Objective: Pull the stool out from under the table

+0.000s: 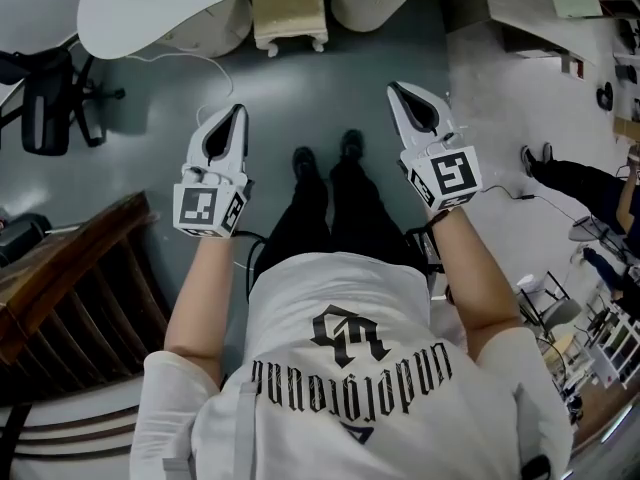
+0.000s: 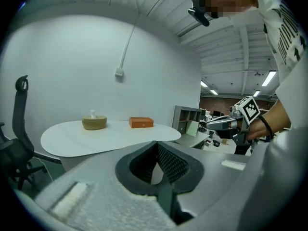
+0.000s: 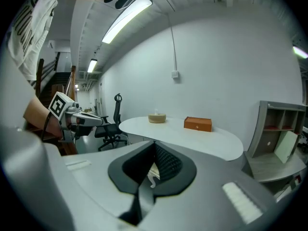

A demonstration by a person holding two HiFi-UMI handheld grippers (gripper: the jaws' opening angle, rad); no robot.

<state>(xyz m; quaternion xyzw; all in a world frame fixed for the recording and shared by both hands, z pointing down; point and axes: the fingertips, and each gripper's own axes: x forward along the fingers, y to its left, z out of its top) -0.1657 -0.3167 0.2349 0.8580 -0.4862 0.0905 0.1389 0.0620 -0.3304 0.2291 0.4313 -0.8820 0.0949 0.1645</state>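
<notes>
In the head view a cream stool point(image 1: 290, 16) with curved legs stands on the grey floor, tucked partly under the rim of the white rounded table point(image 1: 180, 13). Both grippers are held out in front of my body, well short of the stool and apart from it. The left gripper point(image 1: 239, 110) is shut and empty, and so is the right gripper point(image 1: 394, 88). In the left gripper view the shut gripper point(image 2: 156, 146) faces the table top point(image 2: 106, 136). In the right gripper view a bit of the cream stool point(image 3: 151, 171) shows through the gap behind the closed gripper point(image 3: 154, 146).
A black office chair point(image 1: 50, 103) stands at the left, with a dark wooden stair rail point(image 1: 70, 298) below it. An orange box point(image 2: 141, 122) and a round tissue holder point(image 2: 94, 123) sit on the table. Grey shelving point(image 3: 284, 134) is to the right. Another person's legs point(image 1: 570, 178) are at far right.
</notes>
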